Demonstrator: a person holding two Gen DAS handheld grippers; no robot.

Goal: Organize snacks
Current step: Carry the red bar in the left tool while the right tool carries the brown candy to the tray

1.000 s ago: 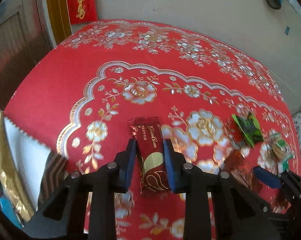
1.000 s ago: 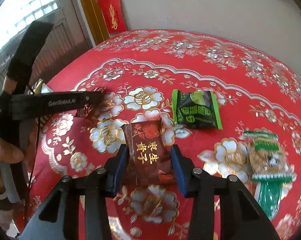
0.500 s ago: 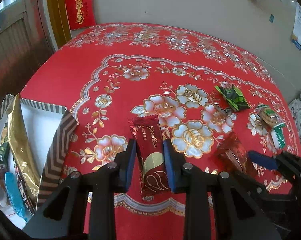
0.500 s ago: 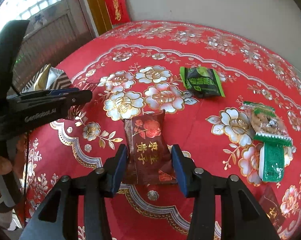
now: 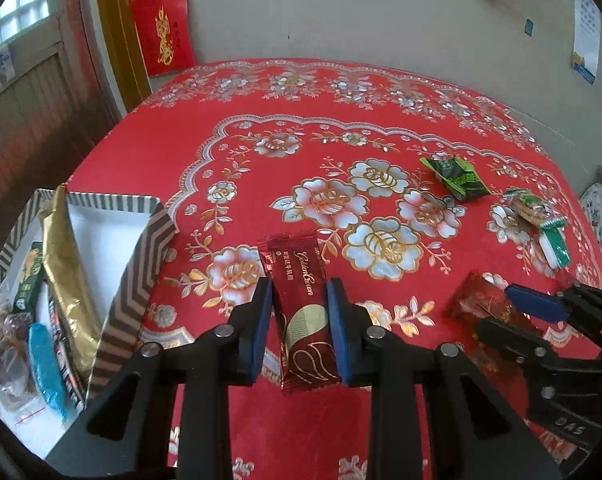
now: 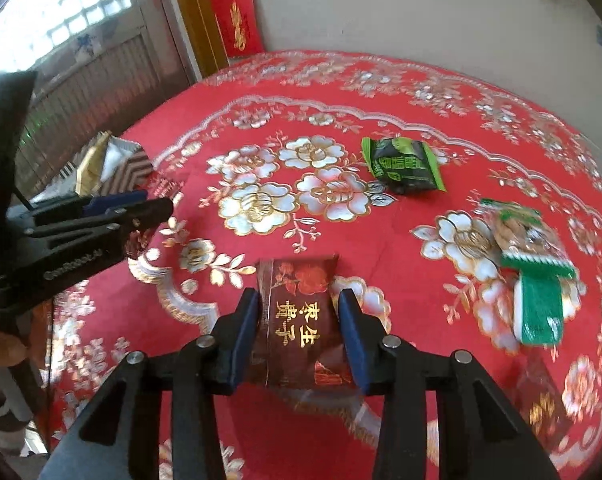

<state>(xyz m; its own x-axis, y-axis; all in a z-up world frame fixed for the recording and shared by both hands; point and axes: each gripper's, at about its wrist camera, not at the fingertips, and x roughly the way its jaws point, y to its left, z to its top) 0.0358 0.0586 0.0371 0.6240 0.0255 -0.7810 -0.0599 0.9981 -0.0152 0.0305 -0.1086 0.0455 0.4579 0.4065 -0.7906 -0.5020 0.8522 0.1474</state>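
Each gripper carries a light, crinkly packet above the red table [image 5: 149, 152]: the left gripper [image 5: 299, 320] pinches a slim maroon bar [image 5: 301, 304] by its long edges, and the right gripper [image 6: 297, 330], jaws just closing, squeezes a wider brown pouch [image 6: 301, 320]. Slippery foil; a mid-body hold suits. The box [image 5: 137, 272] waits at near left.

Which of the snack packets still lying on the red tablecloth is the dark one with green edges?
The green-edged dark packet, farthest up the cloth. The clear cookie packet nearer the table edge shows biscuits and a green band.

Two dark-red snack packets [image 5: 301, 312] [image 6: 305, 324], each tool-clamped above tablecloth.
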